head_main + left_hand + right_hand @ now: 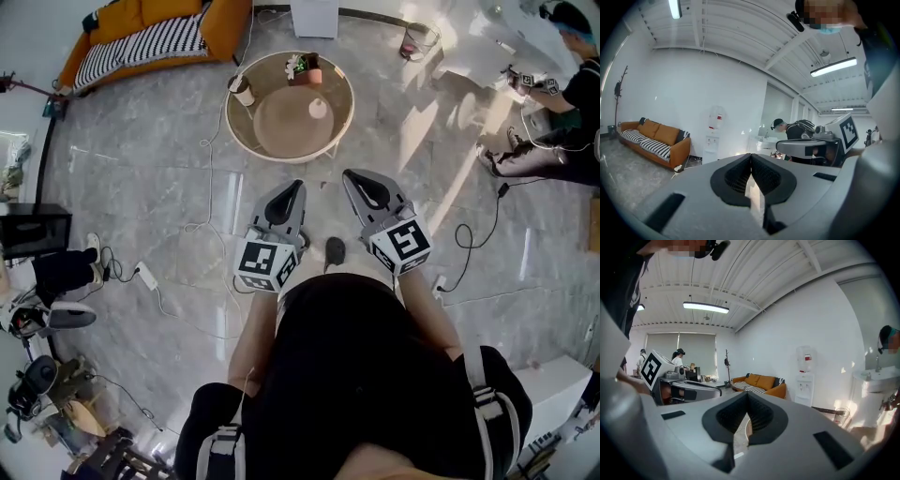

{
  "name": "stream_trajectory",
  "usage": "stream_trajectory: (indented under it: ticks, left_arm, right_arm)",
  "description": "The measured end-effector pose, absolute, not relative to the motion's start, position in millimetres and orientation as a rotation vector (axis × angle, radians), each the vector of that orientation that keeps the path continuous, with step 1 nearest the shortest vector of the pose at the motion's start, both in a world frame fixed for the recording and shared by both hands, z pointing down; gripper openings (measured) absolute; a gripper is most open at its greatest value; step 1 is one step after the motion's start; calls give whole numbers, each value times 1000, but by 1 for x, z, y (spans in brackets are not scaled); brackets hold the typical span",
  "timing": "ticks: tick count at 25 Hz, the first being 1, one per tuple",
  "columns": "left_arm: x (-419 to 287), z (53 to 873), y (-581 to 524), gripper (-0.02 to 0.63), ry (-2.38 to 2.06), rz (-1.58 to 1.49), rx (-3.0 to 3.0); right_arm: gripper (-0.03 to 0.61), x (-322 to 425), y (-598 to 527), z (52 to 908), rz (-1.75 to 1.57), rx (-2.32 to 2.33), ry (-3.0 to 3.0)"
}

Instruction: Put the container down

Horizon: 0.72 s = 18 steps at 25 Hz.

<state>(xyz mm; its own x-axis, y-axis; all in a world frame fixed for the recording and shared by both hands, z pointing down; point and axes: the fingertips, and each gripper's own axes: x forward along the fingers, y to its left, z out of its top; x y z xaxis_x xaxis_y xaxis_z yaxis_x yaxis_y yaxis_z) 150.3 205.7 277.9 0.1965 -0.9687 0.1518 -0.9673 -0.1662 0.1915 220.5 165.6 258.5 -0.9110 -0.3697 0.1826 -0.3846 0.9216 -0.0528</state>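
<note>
Since both pairs of fingers are clenched on nothing, I judge that the put-down is either complete or not under way at this moment. My left gripper (296, 187) is held out in front of my body, and its fingers (737, 174) meet tip to tip with no object between them. My right gripper (350, 176) is held beside it without touching it, and its fingers (761, 416) are likewise pressed together and empty. Neither gripper carries a container. The likeliest candidate, a small white cylindrical container (243, 91), stands upright near the left edge of the round wooden-topped table with a pale rim (281, 131), ahead of me and well apart from both grippers. A small pale rounded object (318, 109) and a green plant in a terracotta-coloured pot (306, 69) share that table, and I cannot tell which item the task means. If the white container is the one meant, it is already set down and released, and no handling step is left.
</note>
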Motion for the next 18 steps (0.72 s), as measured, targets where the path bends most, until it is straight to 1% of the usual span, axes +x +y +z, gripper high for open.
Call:
stream_trajectory:
  ticks: [10,18]
  left_arm:
    - [176,275,221,18,-1839,-2,2248]
    - [191,276,206,18,-1817,11,2277]
  right_arm:
    - [3,242,189,254,121,566,-2925]
    - [3,257,177,257,124,598,-2925]
